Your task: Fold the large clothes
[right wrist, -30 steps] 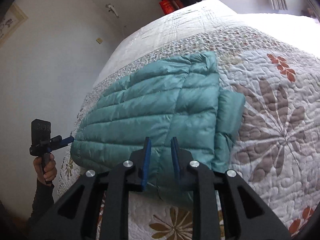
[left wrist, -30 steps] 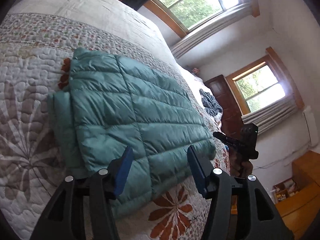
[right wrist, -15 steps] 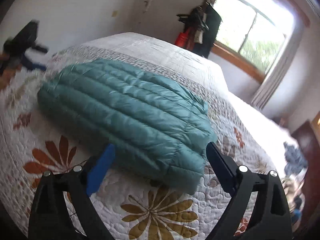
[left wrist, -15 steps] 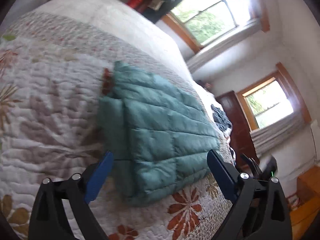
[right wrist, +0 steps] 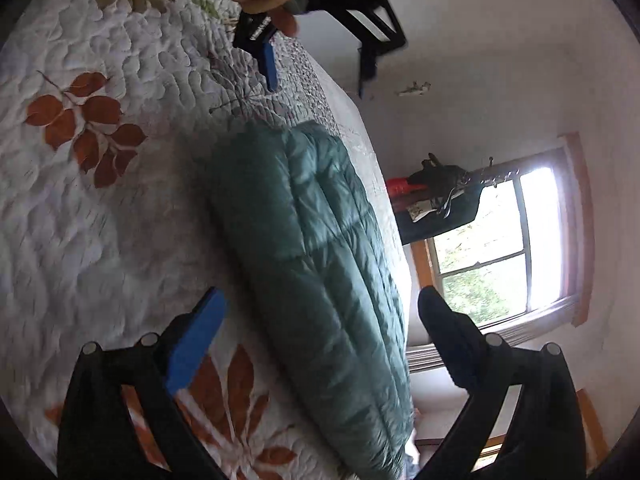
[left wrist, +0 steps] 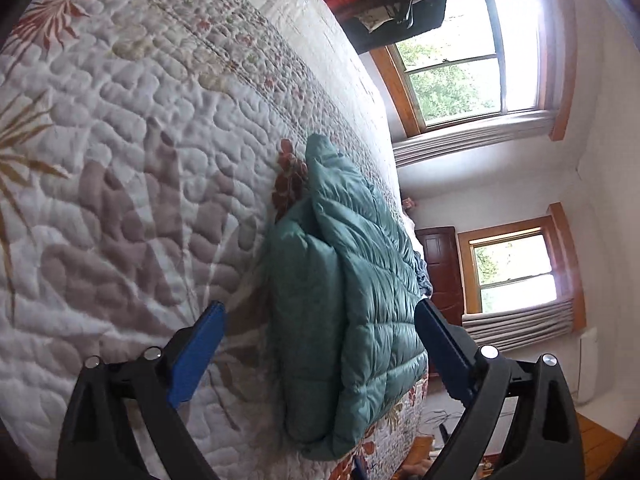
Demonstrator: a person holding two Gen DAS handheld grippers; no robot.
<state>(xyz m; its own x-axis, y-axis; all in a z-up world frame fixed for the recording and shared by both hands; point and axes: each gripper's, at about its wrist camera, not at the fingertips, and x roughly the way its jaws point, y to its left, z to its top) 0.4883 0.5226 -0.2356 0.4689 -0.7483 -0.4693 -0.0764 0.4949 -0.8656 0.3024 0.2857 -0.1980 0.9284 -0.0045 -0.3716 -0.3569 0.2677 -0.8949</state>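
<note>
On the quilt [left wrist: 120,160], the folded jacket [left wrist: 352,300] lies ahead between both grippers' wide-apart fingers [left wrist: 196,350], untouched.

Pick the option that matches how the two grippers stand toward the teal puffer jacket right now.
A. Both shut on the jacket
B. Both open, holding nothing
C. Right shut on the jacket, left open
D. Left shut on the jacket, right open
B: the left gripper and the right gripper both have their fingers spread wide, and the folded teal puffer jacket lies free on the quilt.
</note>
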